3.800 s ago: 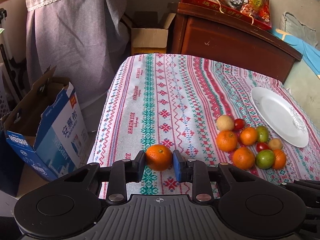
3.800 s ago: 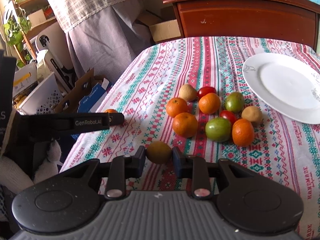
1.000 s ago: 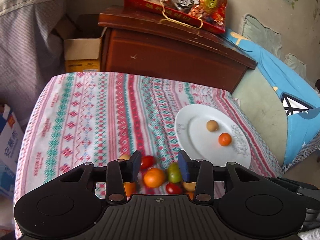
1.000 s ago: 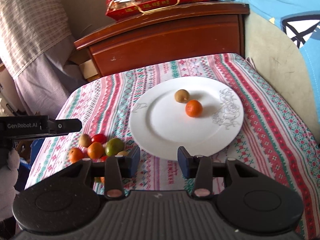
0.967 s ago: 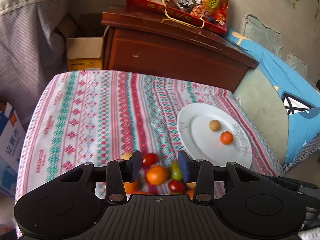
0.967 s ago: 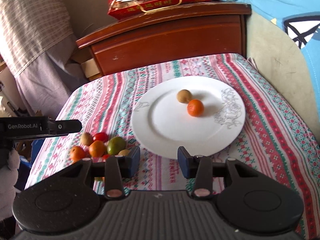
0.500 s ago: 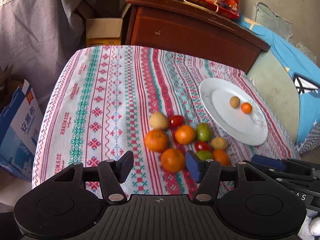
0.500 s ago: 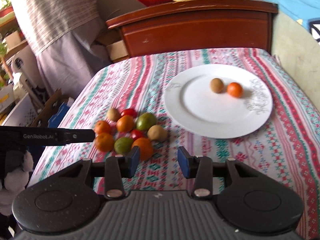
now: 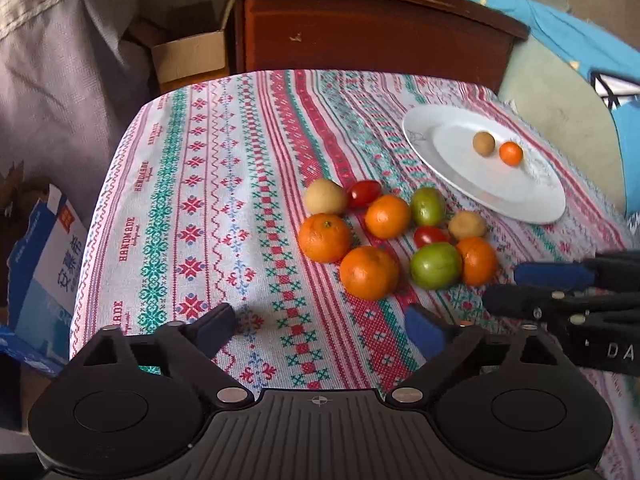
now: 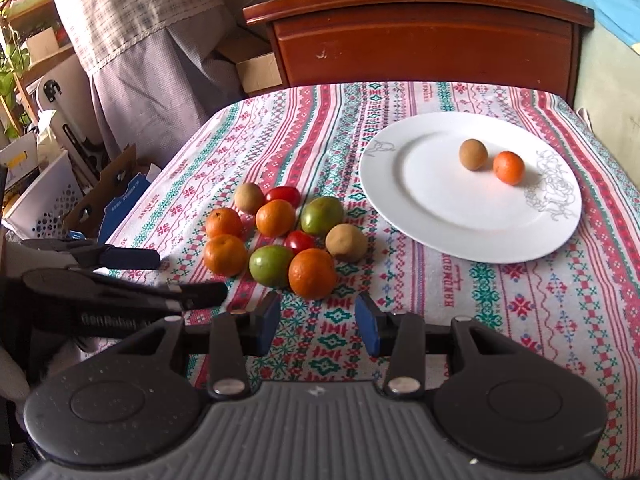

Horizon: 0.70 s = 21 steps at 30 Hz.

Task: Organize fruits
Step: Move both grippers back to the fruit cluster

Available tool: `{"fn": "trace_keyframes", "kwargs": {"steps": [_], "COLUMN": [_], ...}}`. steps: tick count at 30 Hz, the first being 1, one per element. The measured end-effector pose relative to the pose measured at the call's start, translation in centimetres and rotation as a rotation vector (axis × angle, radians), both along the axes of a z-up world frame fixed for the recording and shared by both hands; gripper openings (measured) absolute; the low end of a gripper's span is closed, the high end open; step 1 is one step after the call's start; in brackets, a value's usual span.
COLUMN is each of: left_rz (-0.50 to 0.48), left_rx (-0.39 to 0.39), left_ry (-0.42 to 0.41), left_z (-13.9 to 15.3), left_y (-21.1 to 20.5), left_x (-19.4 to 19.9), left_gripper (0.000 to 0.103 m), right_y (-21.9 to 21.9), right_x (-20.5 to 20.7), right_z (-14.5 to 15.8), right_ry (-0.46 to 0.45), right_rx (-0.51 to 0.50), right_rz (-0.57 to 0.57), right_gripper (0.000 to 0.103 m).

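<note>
Jaws apart, round fruits (image 10: 276,236) beyond

Left gripper (image 9: 320,326) fingers now wider, nearer fruit pile (image 9: 394,236).

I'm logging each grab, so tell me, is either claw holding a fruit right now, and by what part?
Nothing is held. The left claw and right claw are both open and empty, short of the loose fruit pile on the tablecloth.

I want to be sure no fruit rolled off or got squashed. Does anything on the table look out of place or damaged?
Nothing stands out. The white plate holds a brown fruit and a small orange, both whole. The other fruits sit in a tight cluster on the tablecloth, none near the edge, none visibly split.
</note>
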<state>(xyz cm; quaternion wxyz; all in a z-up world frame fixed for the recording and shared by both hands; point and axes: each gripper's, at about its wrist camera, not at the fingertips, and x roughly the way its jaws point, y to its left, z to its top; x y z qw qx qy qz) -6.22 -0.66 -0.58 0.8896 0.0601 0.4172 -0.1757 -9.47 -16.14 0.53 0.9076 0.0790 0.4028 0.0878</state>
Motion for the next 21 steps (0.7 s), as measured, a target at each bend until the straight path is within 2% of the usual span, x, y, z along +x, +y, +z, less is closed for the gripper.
{"fn": "trace_keyframes", "kwargs": {"steps": [1, 3, 16, 21], "left_rz": [-0.020, -0.041, -0.031, -0.005], "left_rx": [0.023, 0.060, 0.042, -0.002], "left_ry": [-0.002, -0.030, -0.047, -0.080], "left_z": [-0.24, -0.56, -0.37, 0.27], "left_y": [-0.33, -0.72, -0.38, 0.17], "left_x": [-0.10, -0.56, -0.42, 0.05], "left_gripper": [0.103, 0.103, 0.103, 0.097], "right_y": [0.09, 0.26, 0.47, 0.45], "right_x": [0.04, 0.14, 0.73, 1.04], "right_z": [-0.02, -0.08, -0.09, -0.04], "right_ry": [-0.002, -0.005, -0.029, -0.033], "right_rx": [-0.001, -0.011, -0.032, -0.040], "right_rz": [0.003, 0.005, 0.000, -0.002], "right_gripper": [0.042, 0.042, 0.042, 0.042]}}
